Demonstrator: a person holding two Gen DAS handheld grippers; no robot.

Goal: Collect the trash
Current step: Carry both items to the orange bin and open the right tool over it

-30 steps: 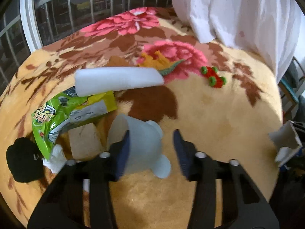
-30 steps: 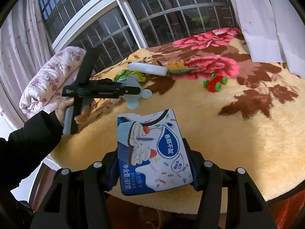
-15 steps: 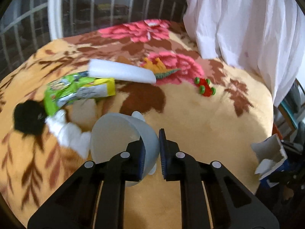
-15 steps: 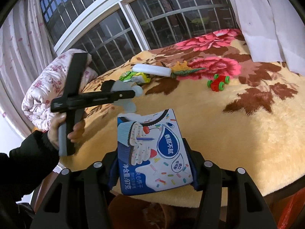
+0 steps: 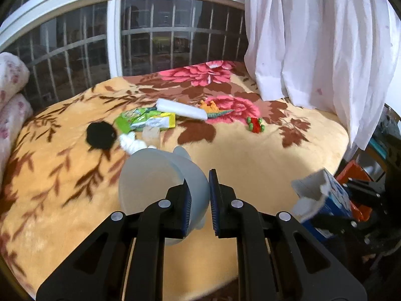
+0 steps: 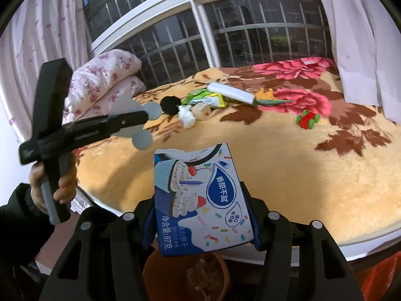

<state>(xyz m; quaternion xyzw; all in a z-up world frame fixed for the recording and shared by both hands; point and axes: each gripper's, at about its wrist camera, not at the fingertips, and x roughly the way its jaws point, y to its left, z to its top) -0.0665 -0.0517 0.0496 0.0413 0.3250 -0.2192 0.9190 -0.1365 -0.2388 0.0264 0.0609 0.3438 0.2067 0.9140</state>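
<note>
Orange plush floral blanket lies bare from my claws to the toy car. My left claw pinches the wall of a translucent grey eared bowl; my right claw clamps a torn blue biscuit box above a brown basket holding scraps.

Black claws, seemingly dark sleeve

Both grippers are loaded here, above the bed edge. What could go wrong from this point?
1. The left gripper pinches only the rim of the pale cup; such a thin hold could slip.
2. The right gripper holds the torn biscuit box above the brown bin; released off-centre, it might miss.
</note>
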